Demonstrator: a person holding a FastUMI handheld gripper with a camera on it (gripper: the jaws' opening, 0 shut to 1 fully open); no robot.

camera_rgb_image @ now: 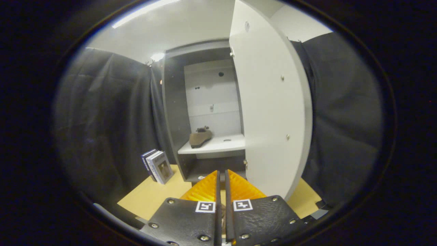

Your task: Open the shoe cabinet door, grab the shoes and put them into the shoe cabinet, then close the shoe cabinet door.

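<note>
Standing ahead of the tongs (222,177), pressed together and empty, the shoe cabinet (175,112) has its door (269,109) open; one shoe (200,138) lies on its shelf (218,145).

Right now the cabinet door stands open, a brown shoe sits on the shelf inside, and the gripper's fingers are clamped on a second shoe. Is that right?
Not quite. The gripper view shows the gripper with its orange fingers nearly together and nothing between them, so no second shoe is held. The rest stands: the cabinet door is open and the brown shoe sits on the shelf inside.
</note>
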